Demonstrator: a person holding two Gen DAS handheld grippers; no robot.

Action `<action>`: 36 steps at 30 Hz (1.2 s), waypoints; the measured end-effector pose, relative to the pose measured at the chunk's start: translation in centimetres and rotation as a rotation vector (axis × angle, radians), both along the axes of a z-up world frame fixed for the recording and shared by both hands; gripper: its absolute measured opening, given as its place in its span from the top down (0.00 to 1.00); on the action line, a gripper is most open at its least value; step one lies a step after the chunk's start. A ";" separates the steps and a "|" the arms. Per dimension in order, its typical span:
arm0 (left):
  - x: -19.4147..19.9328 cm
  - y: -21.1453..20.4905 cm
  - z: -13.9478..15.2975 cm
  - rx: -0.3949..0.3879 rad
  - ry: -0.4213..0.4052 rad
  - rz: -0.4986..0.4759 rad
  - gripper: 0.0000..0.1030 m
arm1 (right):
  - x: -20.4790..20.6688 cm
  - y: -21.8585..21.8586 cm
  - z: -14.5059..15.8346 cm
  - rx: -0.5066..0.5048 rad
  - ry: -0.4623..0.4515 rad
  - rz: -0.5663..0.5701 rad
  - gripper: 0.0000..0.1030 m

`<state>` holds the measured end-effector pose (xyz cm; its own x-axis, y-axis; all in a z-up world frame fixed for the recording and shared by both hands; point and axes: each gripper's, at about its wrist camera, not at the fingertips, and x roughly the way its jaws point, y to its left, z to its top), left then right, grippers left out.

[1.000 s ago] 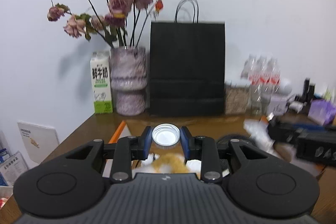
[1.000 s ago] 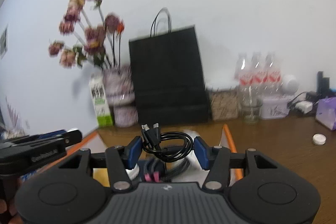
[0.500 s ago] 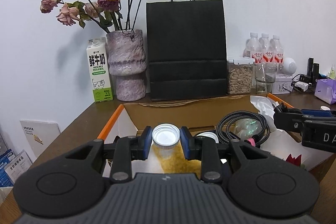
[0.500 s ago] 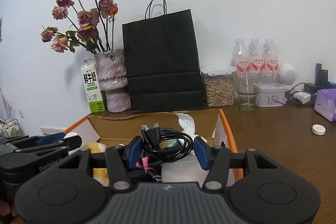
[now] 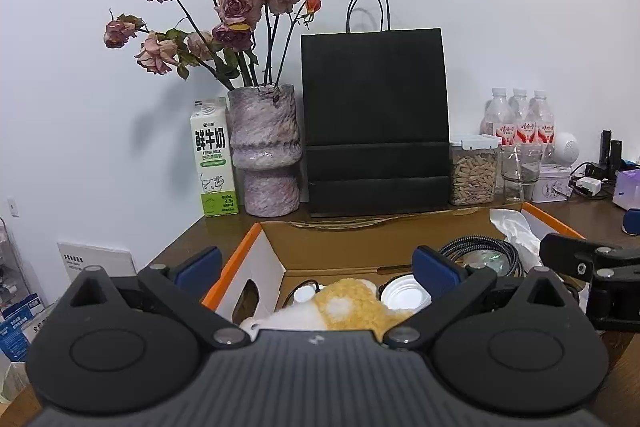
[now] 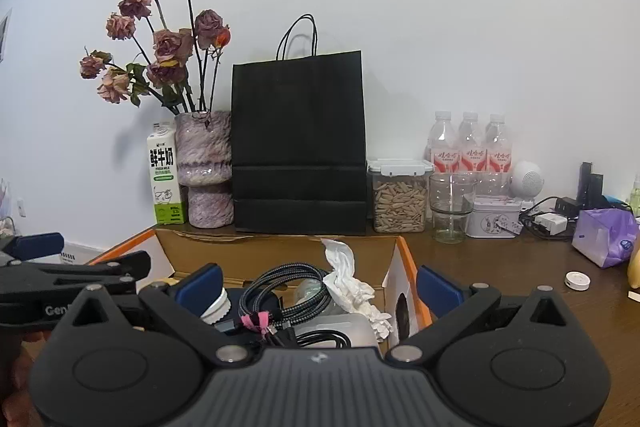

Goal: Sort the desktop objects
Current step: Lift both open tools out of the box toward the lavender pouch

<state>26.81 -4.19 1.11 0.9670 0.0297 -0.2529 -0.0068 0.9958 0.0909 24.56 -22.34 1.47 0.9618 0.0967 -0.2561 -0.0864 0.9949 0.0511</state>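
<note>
An open cardboard box (image 5: 340,247) with orange edges sits on the wooden desk under both grippers. My left gripper (image 5: 318,265) hangs over its left part, jaws opening wide with nothing between the pads. Below it, a white cap (image 5: 404,297) lies beside a yellow plush toy (image 5: 356,303). My right gripper (image 6: 319,285) hangs over the box (image 6: 240,251) as well, jaws opening and empty. A thin black cable (image 6: 320,337) lies loose beneath it, next to a braided cable coil (image 6: 288,287) with a pink tie and a crumpled white tissue (image 6: 348,279).
Along the back wall stand a milk carton (image 5: 214,163), a vase of dried roses (image 5: 266,155), a black paper bag (image 5: 376,131), a seed jar (image 6: 398,197), water bottles (image 6: 470,147), a glass (image 6: 450,207) and a tin (image 6: 494,221). A purple pack (image 6: 604,235) and a small white disc (image 6: 577,281) lie on the desk to the right.
Both grippers went from shut to wide open. The white cap left the left jaws and now lies in the box. The black cable dropped out of the right jaws into the box.
</note>
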 end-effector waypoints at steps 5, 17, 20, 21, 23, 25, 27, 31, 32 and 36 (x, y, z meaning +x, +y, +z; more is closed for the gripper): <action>0.1 -0.2 0.1 0.005 0.010 -0.001 0.00 | 0.1 -0.1 0.0 0.001 0.021 0.002 0.00; -0.3 0.1 0.1 -0.006 -0.001 -0.006 0.00 | -0.5 -0.3 -0.3 0.006 0.015 0.008 0.00; -1.0 0.4 0.1 -0.013 -0.009 -0.002 0.00 | -0.9 -0.2 -0.3 0.004 0.008 0.024 0.00; -1.2 0.6 0.0 -0.015 -0.010 -0.002 0.00 | -1.1 -0.2 -0.3 0.002 0.004 0.031 0.00; -1.8 1.0 -0.2 -0.017 -0.008 0.001 0.00 | -1.7 0.0 -0.3 -0.004 -0.005 0.045 0.00; -2.4 1.4 -0.5 -0.021 -0.005 0.000 0.00 | -2.2 0.2 -0.3 -0.016 -0.013 0.057 0.00; -3.1 1.8 -0.8 -0.026 0.002 0.003 0.00 | -2.7 0.4 -0.5 -0.028 -0.021 0.068 0.00; -4.8 2.6 -1.3 -0.042 0.008 0.010 0.00 | -3.9 0.8 -1.0 -0.046 -0.033 0.078 0.00; -5.2 2.8 -1.4 -0.042 0.005 0.012 0.00 | -4.3 0.8 -1.2 -0.051 -0.035 0.081 0.00; -6.9 3.3 -1.4 -0.042 0.020 0.022 0.00 | -5.8 0.9 -1.8 -0.072 -0.029 0.081 0.00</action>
